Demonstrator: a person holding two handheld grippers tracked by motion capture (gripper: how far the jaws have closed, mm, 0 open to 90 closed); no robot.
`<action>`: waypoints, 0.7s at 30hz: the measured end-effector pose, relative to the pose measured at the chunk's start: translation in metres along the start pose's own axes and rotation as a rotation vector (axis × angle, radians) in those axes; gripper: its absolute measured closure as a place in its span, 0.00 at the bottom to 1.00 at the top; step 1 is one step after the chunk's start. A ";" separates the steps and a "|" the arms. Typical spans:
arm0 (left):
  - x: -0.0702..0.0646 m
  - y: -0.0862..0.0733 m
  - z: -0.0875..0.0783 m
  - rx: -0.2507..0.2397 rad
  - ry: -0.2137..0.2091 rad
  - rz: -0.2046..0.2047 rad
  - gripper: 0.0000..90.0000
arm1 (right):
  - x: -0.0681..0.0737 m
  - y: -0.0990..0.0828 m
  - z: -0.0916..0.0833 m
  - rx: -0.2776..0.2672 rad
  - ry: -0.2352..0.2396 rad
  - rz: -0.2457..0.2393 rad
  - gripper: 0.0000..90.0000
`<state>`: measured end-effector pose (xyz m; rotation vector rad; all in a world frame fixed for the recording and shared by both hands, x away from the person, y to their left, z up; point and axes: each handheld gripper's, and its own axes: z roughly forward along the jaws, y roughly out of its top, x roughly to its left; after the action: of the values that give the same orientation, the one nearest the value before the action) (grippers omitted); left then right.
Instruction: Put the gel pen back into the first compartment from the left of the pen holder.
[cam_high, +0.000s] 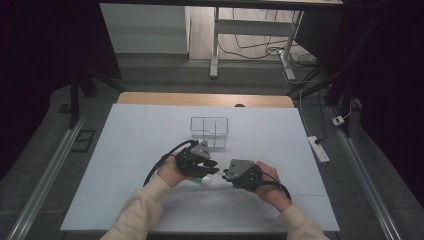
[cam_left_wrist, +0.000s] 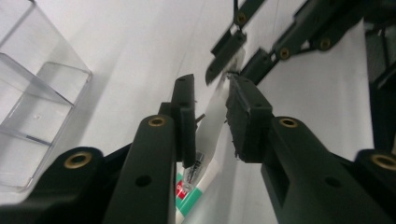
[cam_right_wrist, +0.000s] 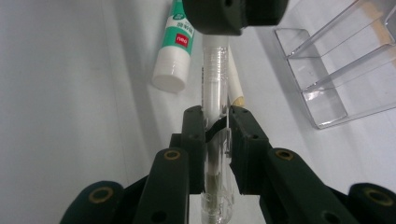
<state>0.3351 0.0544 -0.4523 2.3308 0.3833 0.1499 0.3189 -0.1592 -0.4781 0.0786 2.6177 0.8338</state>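
Observation:
A clear pen hangs level above the white table cover, spanning my two grippers. My right gripper is shut on one end of it, pads pressing the barrel by its dark clip. The other end lies between the jaws of my left gripper, which stand open with a slim gap beside the pen. In the high view the left gripper and right gripper meet tip to tip at the table's middle front. A green and white glue stick lies on the cover under them.
A clear plastic organizer box with dividers stands just behind the grippers, also seen in the left gripper view. A pale stick with a beige tip lies beside the glue stick. The wooden table edge runs along the back.

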 end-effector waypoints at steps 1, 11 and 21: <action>0.001 0.000 -0.001 -0.014 0.010 -0.013 0.76 | 0.000 0.000 0.000 -0.005 -0.003 0.009 0.85; 0.003 -0.007 -0.013 -0.128 0.091 -0.119 0.49 | -0.011 -0.009 -0.006 -0.087 0.014 0.111 0.85; 0.006 -0.020 -0.022 -0.210 0.117 -0.202 0.39 | -0.018 -0.015 -0.011 -0.150 -0.014 0.194 0.85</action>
<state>0.3312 0.0849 -0.4512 2.0684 0.6281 0.2183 0.3321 -0.1809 -0.4722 0.2995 2.5539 1.0880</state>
